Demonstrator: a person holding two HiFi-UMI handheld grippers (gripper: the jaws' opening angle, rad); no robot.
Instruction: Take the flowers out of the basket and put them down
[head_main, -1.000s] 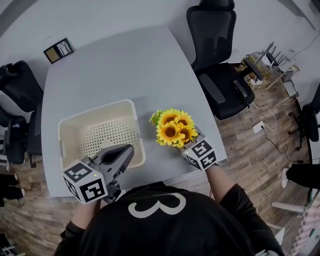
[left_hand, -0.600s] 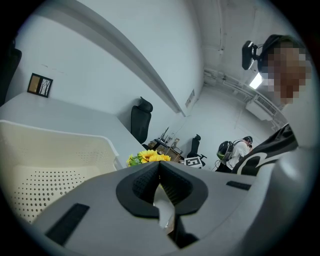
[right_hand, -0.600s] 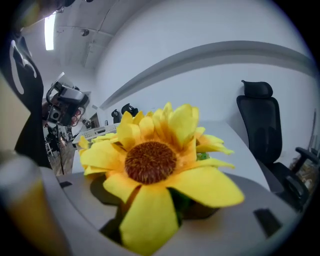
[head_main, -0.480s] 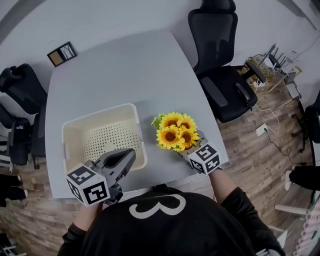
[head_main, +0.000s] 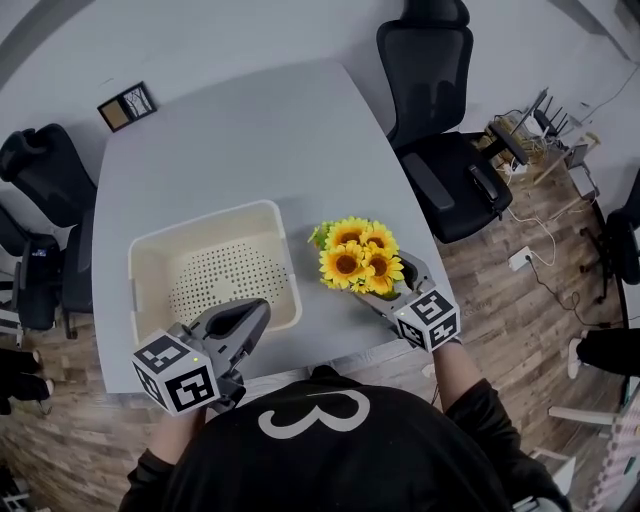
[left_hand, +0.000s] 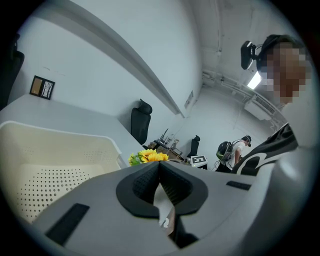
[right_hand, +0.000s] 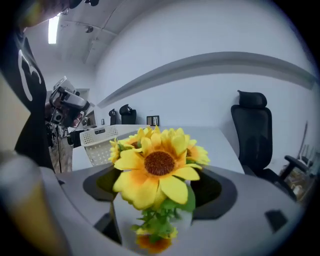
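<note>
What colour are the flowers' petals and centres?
The flowers have yellow petals around brown centres, with green leaves below. This shows best in the right gripper view.

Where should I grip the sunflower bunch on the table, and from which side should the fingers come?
Best at the green stems under the sunflower bunch, coming from the near edge of the table. The blooms are wide and soft; the stems are gathered narrow and point towards that edge, so a grip there probably crushes no petals.

In the head view the sunflowers (head_main: 358, 262) hide their own stems. The left gripper (head_main: 258, 310) covers part of the basket (head_main: 205, 235) near rim. The person's torso (head_main: 320, 450) hides the table (head_main: 250, 140) near edge. The frame (head_main: 127, 105) at the far left corner is too small to read.
</note>
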